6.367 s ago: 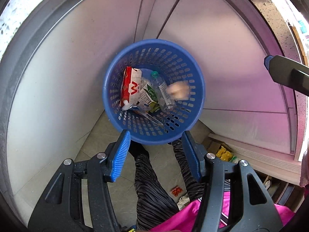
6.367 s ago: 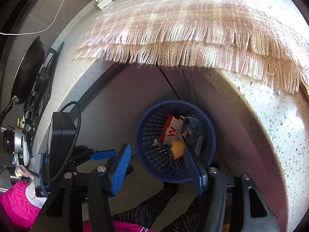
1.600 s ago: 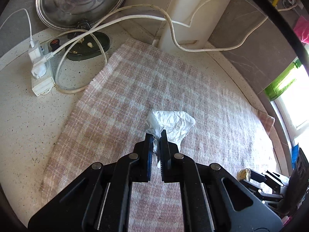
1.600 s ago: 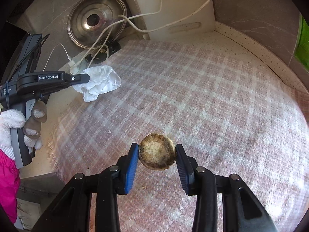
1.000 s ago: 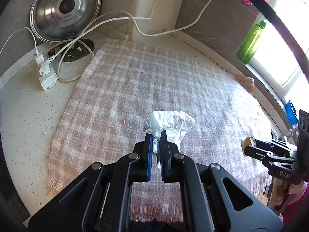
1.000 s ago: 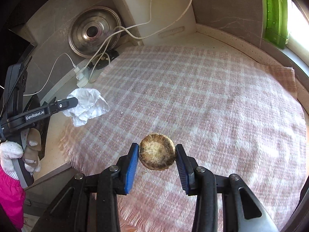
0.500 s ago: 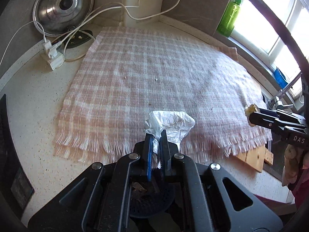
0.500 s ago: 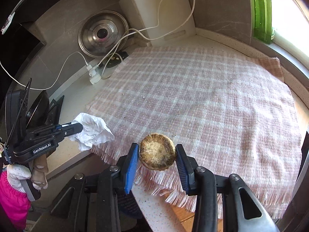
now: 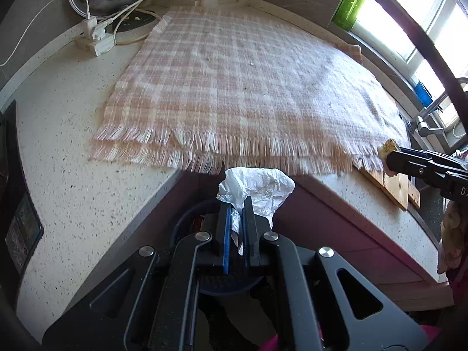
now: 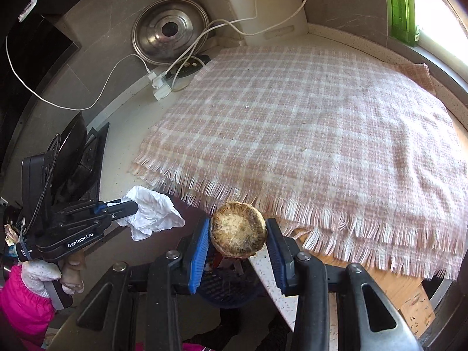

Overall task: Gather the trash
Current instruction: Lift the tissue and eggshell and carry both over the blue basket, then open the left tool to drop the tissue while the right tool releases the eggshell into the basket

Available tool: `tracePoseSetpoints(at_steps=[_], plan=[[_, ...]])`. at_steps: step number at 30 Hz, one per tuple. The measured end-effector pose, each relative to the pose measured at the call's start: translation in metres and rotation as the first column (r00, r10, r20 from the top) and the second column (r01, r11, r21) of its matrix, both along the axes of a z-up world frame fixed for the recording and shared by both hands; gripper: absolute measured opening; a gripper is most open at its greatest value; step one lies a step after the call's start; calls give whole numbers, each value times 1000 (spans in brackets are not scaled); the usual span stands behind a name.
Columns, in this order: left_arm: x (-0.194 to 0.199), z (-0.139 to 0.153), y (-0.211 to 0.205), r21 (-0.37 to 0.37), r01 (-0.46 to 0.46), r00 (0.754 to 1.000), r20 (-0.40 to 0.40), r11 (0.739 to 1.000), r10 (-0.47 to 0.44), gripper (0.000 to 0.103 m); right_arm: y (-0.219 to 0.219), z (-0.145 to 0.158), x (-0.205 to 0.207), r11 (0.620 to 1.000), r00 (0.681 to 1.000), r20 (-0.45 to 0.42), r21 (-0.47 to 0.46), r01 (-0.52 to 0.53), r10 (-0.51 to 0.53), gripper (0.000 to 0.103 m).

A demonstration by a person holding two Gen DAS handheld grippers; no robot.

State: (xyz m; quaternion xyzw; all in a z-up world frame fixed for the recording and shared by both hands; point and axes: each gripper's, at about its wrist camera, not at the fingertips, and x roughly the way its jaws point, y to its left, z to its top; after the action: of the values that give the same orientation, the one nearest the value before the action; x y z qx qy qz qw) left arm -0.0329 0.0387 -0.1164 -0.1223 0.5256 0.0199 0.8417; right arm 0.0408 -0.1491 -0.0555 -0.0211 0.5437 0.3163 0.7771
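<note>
Two grippers, each loaded: left gripper pinched tight on crumpled white tissue, right gripper clamping round browned bread piece; both past the fringed plaid cloth, above blue basket.

a speckled pale counter meets grey walls; a plaid cloth covers it. bright daylight pours through the window on the right.
</note>
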Motion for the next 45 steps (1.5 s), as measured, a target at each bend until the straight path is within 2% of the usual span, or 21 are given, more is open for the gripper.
tracePoseSetpoints(at_steps=[11, 20, 34, 45], plan=[[-41, -47, 0, -31, -4, 995, -98, 1000, 1, 4, 22, -25, -32, 999, 998, -54, -29, -40, 39, 39], [-61, -95, 3, -57, -6, 982, -191, 998, -4, 4, 47, -52, -47, 995, 992, -98, -55, -83, 77, 39], [-61, -141, 10, -85, -5, 966, -259, 996, -17, 4, 71, -91, -60, 989, 983, -151, -92, -119, 104, 39], [-54, -167, 10, -67, -7, 957, -291, 998, -13, 4, 88, -115, -66, 978, 978, -158, -137, -156, 134, 39]])
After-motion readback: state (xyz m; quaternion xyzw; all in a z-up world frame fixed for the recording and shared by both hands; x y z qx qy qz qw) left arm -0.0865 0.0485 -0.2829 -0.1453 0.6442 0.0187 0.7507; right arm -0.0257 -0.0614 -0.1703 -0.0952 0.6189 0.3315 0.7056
